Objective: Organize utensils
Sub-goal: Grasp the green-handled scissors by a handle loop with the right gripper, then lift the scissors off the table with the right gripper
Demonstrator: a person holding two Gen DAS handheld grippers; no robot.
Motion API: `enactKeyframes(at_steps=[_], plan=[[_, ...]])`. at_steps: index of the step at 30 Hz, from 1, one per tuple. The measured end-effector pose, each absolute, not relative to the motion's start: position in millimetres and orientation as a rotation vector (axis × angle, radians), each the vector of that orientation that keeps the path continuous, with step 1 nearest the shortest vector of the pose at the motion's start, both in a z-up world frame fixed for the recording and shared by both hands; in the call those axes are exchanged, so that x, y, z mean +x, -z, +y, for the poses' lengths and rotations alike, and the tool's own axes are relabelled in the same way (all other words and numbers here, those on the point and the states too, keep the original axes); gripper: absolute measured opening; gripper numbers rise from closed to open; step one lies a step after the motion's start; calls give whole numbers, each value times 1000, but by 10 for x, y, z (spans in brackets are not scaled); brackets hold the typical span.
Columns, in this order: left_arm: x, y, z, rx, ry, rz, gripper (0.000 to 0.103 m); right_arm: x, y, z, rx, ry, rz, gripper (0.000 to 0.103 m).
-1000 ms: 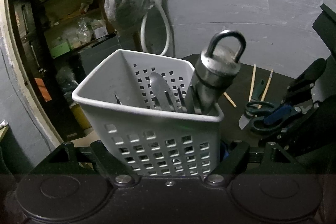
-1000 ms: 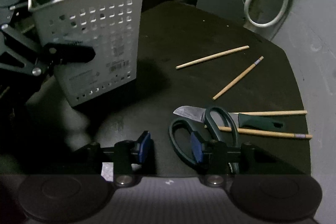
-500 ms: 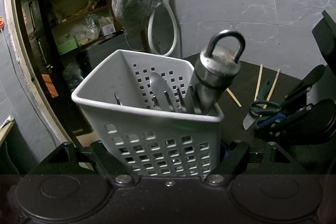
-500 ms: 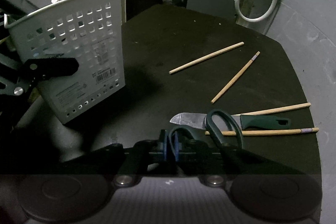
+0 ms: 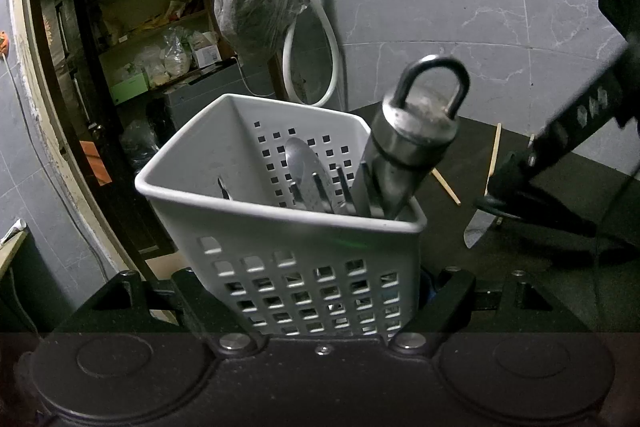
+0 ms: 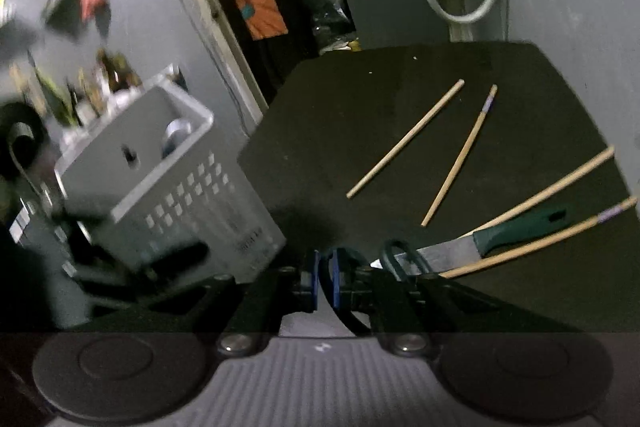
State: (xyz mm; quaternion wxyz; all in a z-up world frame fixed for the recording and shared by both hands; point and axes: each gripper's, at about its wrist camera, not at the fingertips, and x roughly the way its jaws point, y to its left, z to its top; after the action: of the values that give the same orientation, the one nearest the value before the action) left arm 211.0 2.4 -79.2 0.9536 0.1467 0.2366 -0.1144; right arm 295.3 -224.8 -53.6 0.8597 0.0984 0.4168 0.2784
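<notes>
The left gripper point(image 5: 324, 291) is clamped on the white perforated utensil basket point(image 5: 280, 251) at the centre of its view. A steel tool with a ring handle point(image 5: 412, 147) and a spoon point(image 5: 308, 171) stand in it. The right gripper point(image 6: 325, 279), at bottom centre of its view, has its blue pads pressed tight on one handle loop of the green scissors point(image 6: 400, 261). Just right of them, the green-handled knife point(image 6: 516, 229) lies on the black table point(image 6: 360, 131) among four wooden chopsticks point(image 6: 404, 139).
</notes>
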Motion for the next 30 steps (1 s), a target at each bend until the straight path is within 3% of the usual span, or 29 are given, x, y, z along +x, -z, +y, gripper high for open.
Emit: enactKeyframes(at_steps=[5, 12, 30], plan=[[2109, 793, 29, 295, 230, 481, 83, 3110, 524, -2642, 467, -581, 912, 8], [2115, 802, 39, 290, 222, 482, 83, 3125, 665, -3031, 606, -480, 916, 8], [2108, 831, 27, 295, 210, 486, 83, 2989, 807, -3392, 660, -360, 863, 8]])
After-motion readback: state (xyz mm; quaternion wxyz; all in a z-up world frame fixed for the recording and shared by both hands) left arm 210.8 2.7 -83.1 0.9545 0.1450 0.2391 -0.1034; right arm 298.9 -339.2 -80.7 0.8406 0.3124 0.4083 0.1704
